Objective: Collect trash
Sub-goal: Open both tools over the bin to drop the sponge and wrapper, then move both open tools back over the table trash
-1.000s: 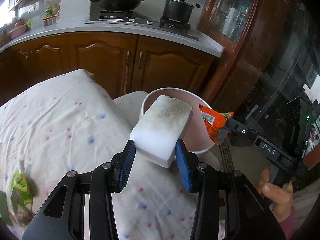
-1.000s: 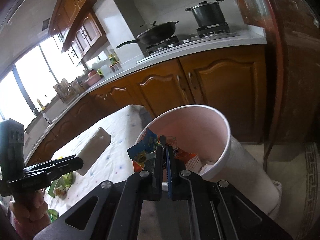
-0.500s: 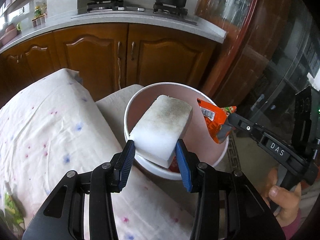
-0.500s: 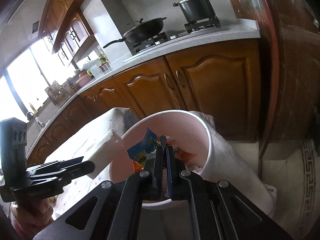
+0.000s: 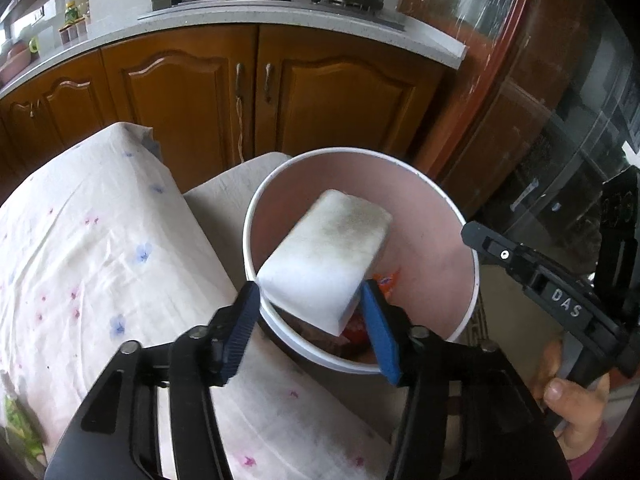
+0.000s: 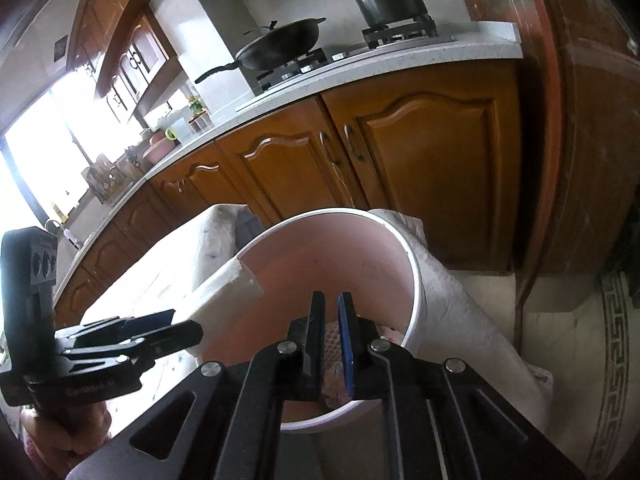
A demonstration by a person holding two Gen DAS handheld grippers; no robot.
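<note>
Daylit kitchen, soft light, strong fisheye warp.

Blown-out window at left of right view, washing the cloth beside it to near white. Curved counter and dark vignette at corners in both views. Motion blur on foam block. Glare streaks on glass door. Soft shadow inside bin.

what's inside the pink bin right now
At the bottom of the bin lie an orange wrapper and other red scraps. The white sponge over the opening covers most of the bottom, so how much more trash lies there cannot be told.
</note>
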